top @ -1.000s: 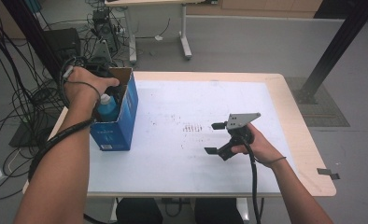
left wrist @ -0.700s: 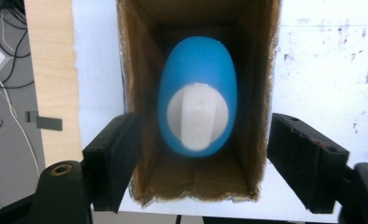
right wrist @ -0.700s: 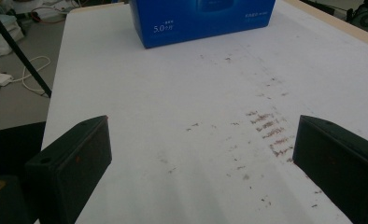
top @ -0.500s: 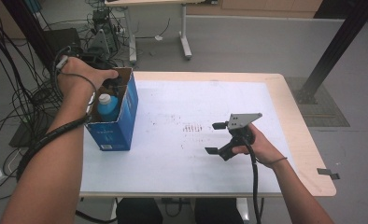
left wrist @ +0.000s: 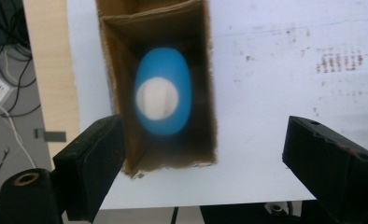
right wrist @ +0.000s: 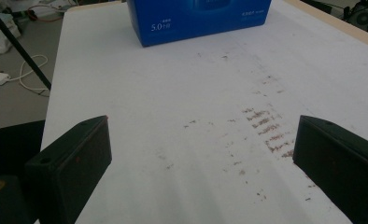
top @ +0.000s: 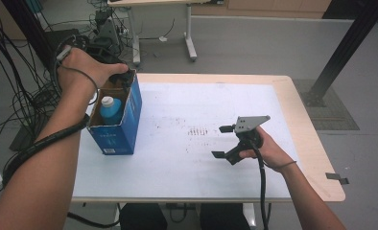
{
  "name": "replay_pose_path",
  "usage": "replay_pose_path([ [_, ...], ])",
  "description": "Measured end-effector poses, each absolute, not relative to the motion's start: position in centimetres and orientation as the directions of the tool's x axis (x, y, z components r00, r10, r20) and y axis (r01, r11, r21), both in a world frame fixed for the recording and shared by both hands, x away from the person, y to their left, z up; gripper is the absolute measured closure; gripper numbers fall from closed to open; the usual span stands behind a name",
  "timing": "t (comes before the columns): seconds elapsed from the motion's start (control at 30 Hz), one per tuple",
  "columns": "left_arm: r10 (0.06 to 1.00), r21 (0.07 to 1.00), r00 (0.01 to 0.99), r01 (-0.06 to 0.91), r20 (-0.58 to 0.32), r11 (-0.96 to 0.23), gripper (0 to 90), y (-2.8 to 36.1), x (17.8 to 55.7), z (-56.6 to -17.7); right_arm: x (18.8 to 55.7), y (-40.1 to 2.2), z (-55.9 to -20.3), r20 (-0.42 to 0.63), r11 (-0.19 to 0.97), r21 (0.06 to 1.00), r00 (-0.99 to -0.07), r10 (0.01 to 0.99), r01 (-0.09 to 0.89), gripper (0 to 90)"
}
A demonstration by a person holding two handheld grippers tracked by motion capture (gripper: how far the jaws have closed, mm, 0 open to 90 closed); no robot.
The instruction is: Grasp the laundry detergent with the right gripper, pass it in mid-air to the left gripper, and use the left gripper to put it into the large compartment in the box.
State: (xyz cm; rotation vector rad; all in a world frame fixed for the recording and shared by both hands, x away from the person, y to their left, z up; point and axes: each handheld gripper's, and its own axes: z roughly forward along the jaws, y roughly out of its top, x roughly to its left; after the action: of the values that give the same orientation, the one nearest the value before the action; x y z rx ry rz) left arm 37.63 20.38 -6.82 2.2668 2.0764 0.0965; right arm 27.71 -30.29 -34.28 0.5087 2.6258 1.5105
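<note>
Bottle (top: pixel 111 109) stands upright inside the blue box (top: pixel 122 129) at far left; left gripper (left wrist: pixel 203 154) above it, jaws just opened, empty. Probably light, smooth plastic (grip the white cap).

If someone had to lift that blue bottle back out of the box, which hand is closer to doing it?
The left. Its gripper hangs open right above the box with the bottle below its jaws; the right gripper rests far across the table.
</note>
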Motion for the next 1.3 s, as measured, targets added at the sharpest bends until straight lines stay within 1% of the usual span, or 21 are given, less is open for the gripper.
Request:
replay_pose_path([
  [0.23,0.988,0.109,0.152,0.983,-0.023,-0.148,10.0,18.8,37.1,-6.3,27.7,-30.5,-34.1,0.104,0.466,0.846,-0.937,0.333,0.259,3.9],
  [0.47,0.976,0.118,0.213,0.972,-0.053,-0.206,7.9,17.0,36.8,-6.5,27.5,-31.2,-33.9,0.117,0.466,0.835,-0.922,0.369,0.292,3.8],
  [0.67,0.96,0.128,0.278,0.954,-0.047,-0.27,6.8,15.2,36.4,-6.8,27.3,-31.7,-33.5,0.126,0.465,0.825,-0.907,0.403,0.321,3.7],
  [0.97,0.932,0.148,0.356,0.927,-0.07,-0.344,6.8,12.7,35.8,-8.2,27.1,-32.6,-32.6,0.143,0.463,0.805,-0.879,0.455,0.37,3.1],
  [1.0,0.924,0.153,0.374,0.921,-0.081,-0.359,6.8,12.1,35.6,-8.8,27.2,-32.7,-32.6,0.141,0.464,0.804,-0.878,0.457,0.371,3.0],
  [1.3,0.887,0.136,0.452,0.888,-0.091,-0.438,7.1,9.5,35.2,-11.3,27.3,-33.6,-31.5,0.165,0.467,0.776,-0.85,0.5,0.424,2.8],
])
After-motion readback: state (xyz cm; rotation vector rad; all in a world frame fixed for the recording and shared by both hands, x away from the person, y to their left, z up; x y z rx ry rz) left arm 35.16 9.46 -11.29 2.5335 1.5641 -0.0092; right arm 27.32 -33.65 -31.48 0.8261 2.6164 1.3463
